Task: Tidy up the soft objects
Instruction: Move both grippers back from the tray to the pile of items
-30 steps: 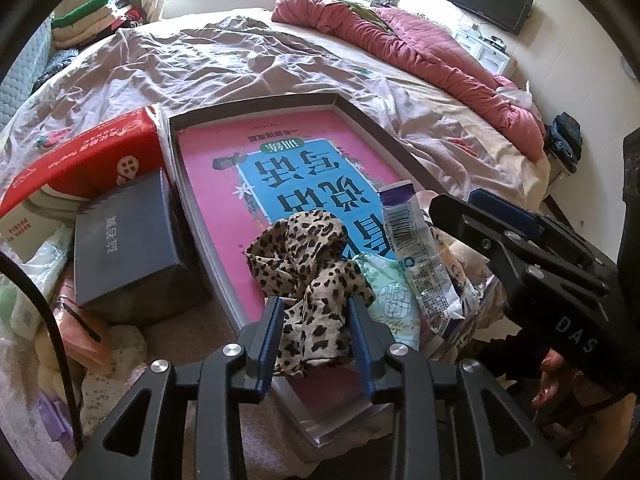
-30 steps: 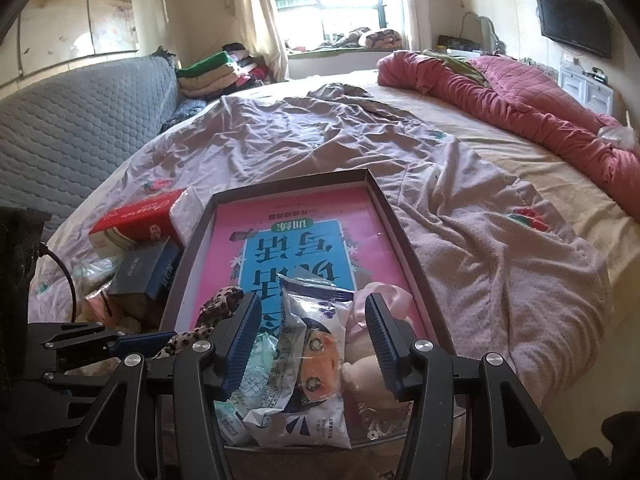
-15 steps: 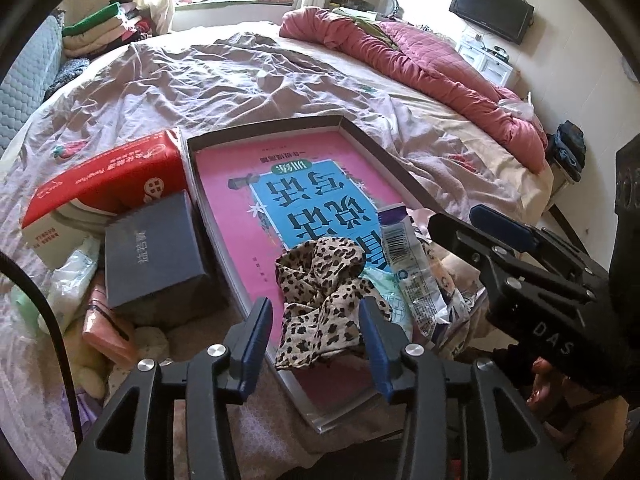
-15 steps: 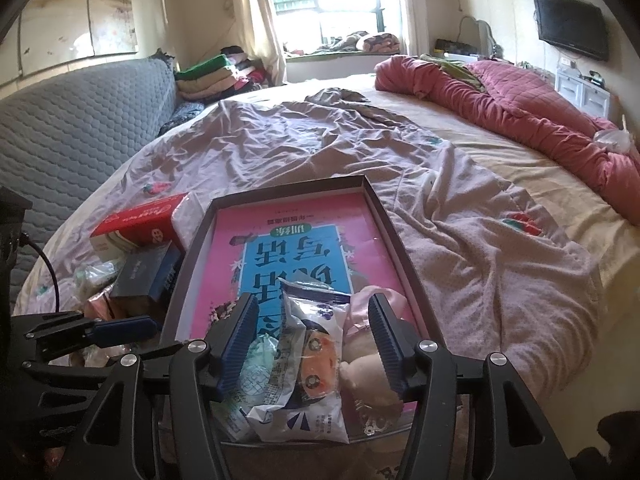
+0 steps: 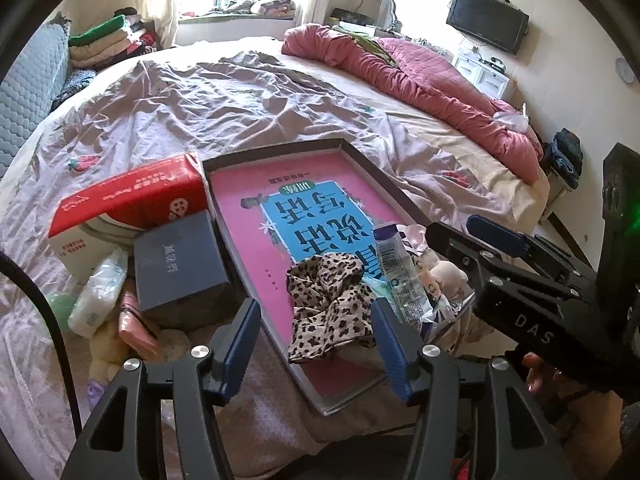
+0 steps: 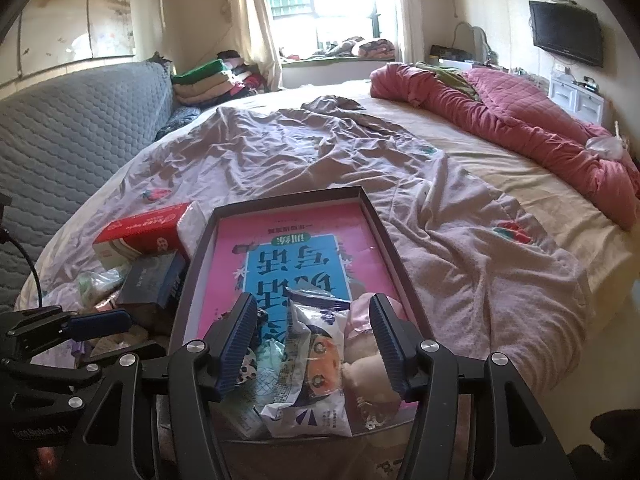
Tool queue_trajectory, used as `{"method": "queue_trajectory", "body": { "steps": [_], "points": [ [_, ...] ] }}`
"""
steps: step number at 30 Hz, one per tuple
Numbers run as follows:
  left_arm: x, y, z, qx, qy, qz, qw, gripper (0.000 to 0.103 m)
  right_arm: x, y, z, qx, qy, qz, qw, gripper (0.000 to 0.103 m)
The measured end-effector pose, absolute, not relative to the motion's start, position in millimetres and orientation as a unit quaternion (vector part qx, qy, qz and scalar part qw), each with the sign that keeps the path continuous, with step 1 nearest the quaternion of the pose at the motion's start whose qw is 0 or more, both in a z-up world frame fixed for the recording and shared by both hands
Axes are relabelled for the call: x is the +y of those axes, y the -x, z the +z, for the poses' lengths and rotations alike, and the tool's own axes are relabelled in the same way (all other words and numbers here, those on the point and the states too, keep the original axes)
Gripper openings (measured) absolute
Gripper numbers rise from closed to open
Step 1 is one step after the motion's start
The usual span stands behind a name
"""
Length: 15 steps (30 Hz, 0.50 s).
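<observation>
A leopard-print cloth (image 5: 328, 304) lies crumpled at the near end of the shallow dark tray (image 5: 372, 164), on its pink and blue lining. My left gripper (image 5: 316, 340) hovers just above it. Its jaws are opening and the pads stand clear of the cloth on both sides. Beside the cloth sit a snack packet (image 6: 316, 360), a teal pack and a pale plush toy (image 6: 364, 364). My right gripper (image 6: 314, 332) is open above the packet and the toy, touching neither. It shows at the right of the left wrist view, right gripper (image 5: 452, 226).
Left of the tray, on the bedspread, are a red tissue box (image 5: 132, 200), a dark blue box (image 5: 176, 264), a wipes pack (image 5: 100, 296) and small soft things. A rolled pink quilt (image 5: 420, 80) lies at the far right. The bed's edge is close below the tray.
The left gripper was shut on the leopard cloth and has let it go. Its jaws widened and it drew back and up; the cloth stays in the tray. The right gripper barely moved.
</observation>
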<state>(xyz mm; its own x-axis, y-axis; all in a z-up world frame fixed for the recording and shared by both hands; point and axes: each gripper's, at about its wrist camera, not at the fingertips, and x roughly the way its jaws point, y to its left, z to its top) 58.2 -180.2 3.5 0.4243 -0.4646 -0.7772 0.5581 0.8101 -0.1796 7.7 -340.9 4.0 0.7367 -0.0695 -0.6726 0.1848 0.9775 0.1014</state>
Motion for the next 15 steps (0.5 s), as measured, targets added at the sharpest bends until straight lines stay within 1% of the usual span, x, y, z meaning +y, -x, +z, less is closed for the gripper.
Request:
{"method": "queue_trajectory", "body": {
  "steps": [3, 15],
  "points": [
    [-175, -57, 8, 0.437, -0.053, -0.298, 0.847, 0.059, -341, -6, 7, 0.354, -0.08, -0.07, 0.929, 0.064],
    [-149, -59, 22, 0.421, -0.044, -0.274, 0.864, 0.061, -326, -1, 21, 0.349, -0.069, -0.058, 0.933, 0.065]
  ]
}}
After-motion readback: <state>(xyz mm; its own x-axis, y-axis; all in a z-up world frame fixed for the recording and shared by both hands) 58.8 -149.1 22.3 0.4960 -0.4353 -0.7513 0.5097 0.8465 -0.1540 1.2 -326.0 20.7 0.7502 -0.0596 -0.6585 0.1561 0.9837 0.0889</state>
